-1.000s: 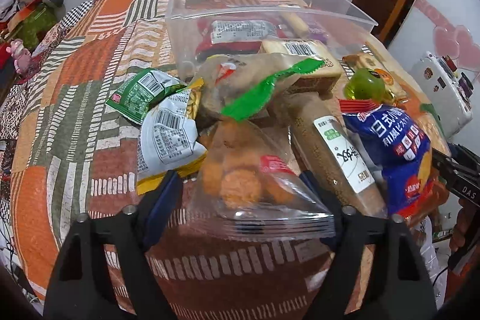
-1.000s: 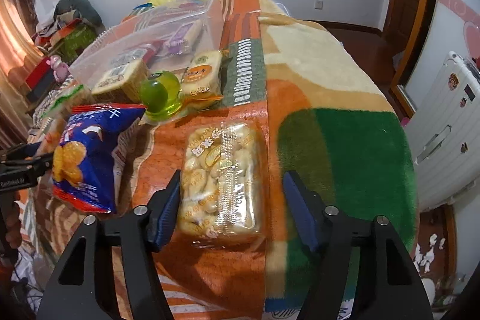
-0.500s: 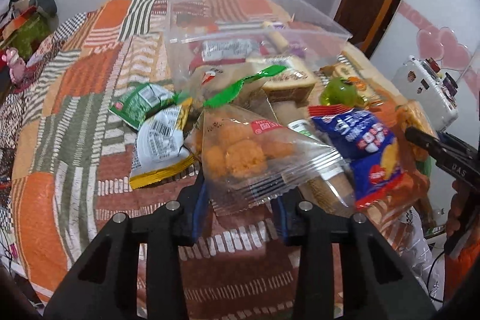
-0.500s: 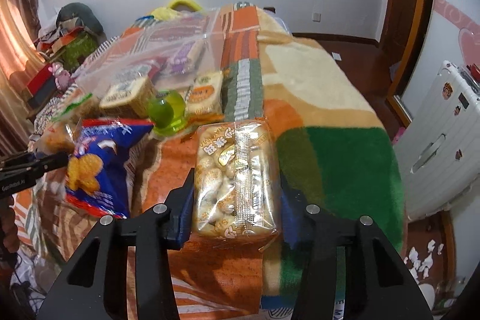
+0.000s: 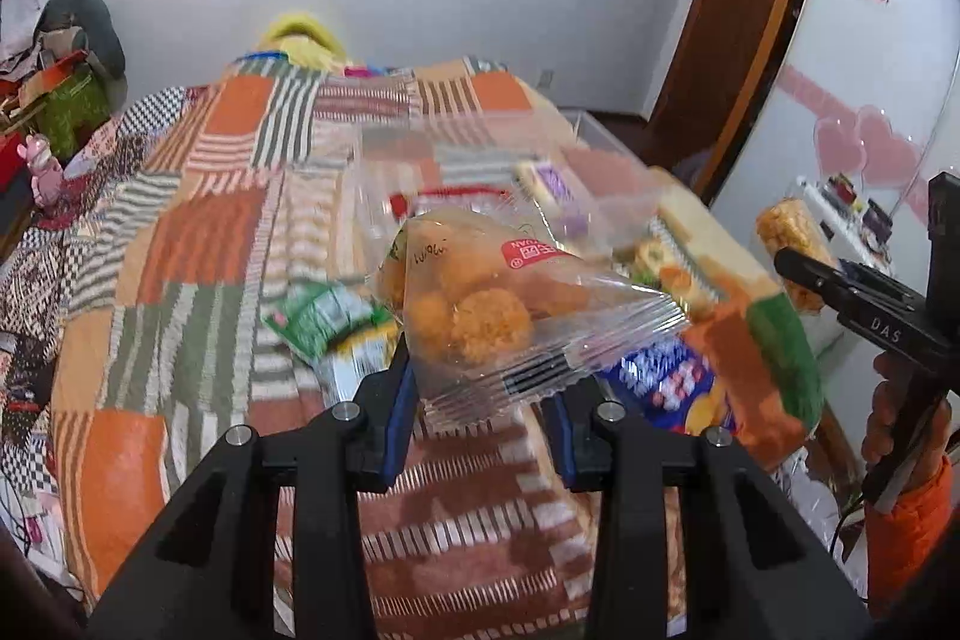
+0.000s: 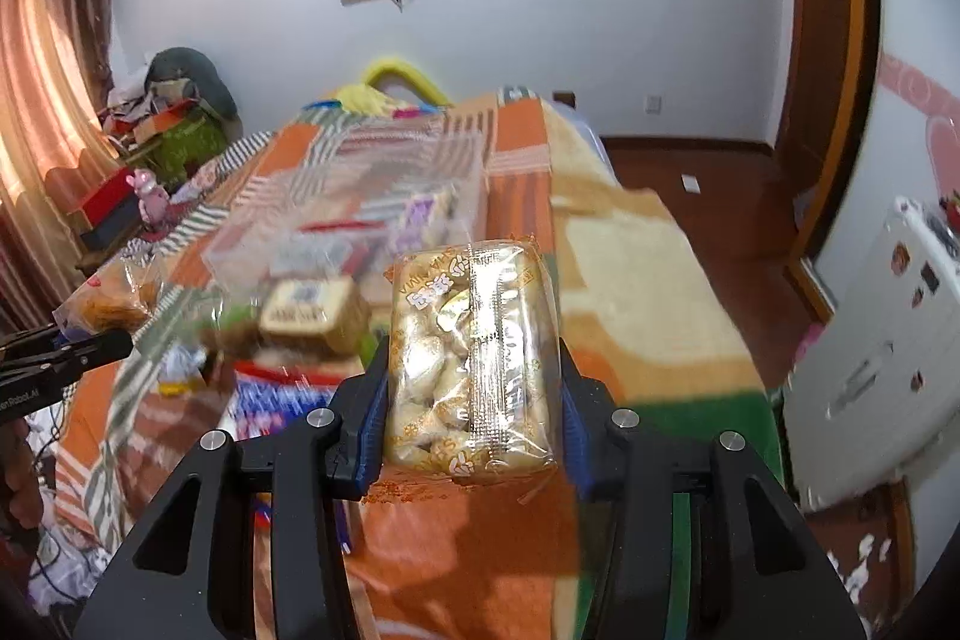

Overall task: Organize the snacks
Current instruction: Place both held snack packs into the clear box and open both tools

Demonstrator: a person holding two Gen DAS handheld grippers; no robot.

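Observation:
My left gripper (image 5: 483, 400) is shut on a clear bag of orange fried balls (image 5: 498, 304), held up above the bed. My right gripper (image 6: 471, 412) is shut on a clear pack of small wrapped biscuits (image 6: 474, 352), also lifted; that pack also shows in the left wrist view (image 5: 792, 244). A clear plastic bin (image 5: 480, 160) with several snacks inside stands farther back on the bed and also shows in the right wrist view (image 6: 384, 196). A blue snack bag (image 5: 666, 382), a green packet (image 5: 318, 319) and a brown bread pack (image 6: 312, 310) lie on the blanket below.
A patchwork orange, green and striped blanket (image 5: 198, 244) covers the bed. A white radiator (image 6: 888, 358) stands right of the bed, with a wooden door frame (image 5: 750, 10) behind it. Clutter and a pink toy (image 6: 150, 196) sit at the left.
Both grippers closed on their packs, then lifted them off the blanket. The fried-ball bag and the biscuit pack now hang above the snack pile, and both views tilt up toward the wall.

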